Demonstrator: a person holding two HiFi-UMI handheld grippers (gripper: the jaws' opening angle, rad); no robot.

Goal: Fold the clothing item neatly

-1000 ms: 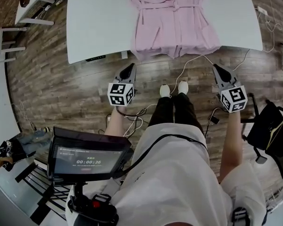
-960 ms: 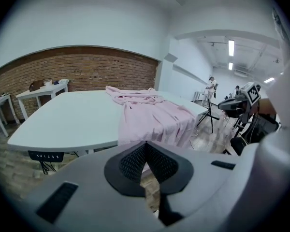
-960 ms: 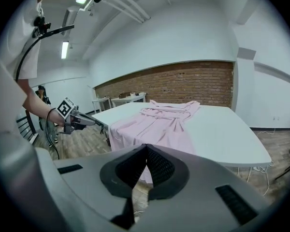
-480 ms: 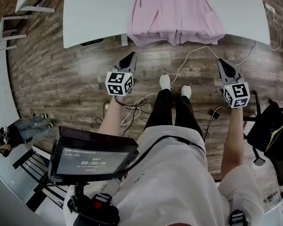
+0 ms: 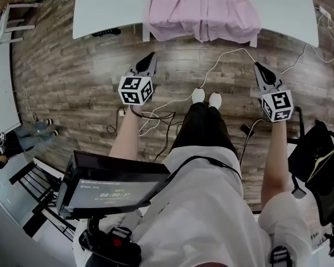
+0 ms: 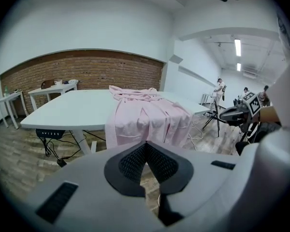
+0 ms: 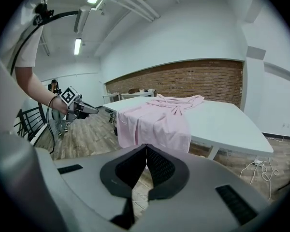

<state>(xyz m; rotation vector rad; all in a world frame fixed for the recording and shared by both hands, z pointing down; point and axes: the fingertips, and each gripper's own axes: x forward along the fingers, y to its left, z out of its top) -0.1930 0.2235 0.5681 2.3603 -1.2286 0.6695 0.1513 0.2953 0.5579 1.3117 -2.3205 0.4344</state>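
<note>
1. Zero folds made, by the head view: the pink robe (image 5: 203, 10) lies spread on the white table (image 5: 106, 7), with its hem hanging over the near edge. The left gripper (image 5: 151, 55) and right gripper (image 5: 256, 66) hang above the floor, short of the robe.
2. Left gripper view: jaws pressed together with nothing between them. The robe (image 6: 145, 117) lies ahead, untouched.
3. Right gripper view: jaws likewise closed and empty. Judgement: the whole fold remains to be done.

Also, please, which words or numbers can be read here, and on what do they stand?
"00:00:37": on the screen in front of the person; its smaller lines are too blurred to read.
Plate under the table: it has letters, but they are too blurred to read for sure.
</note>
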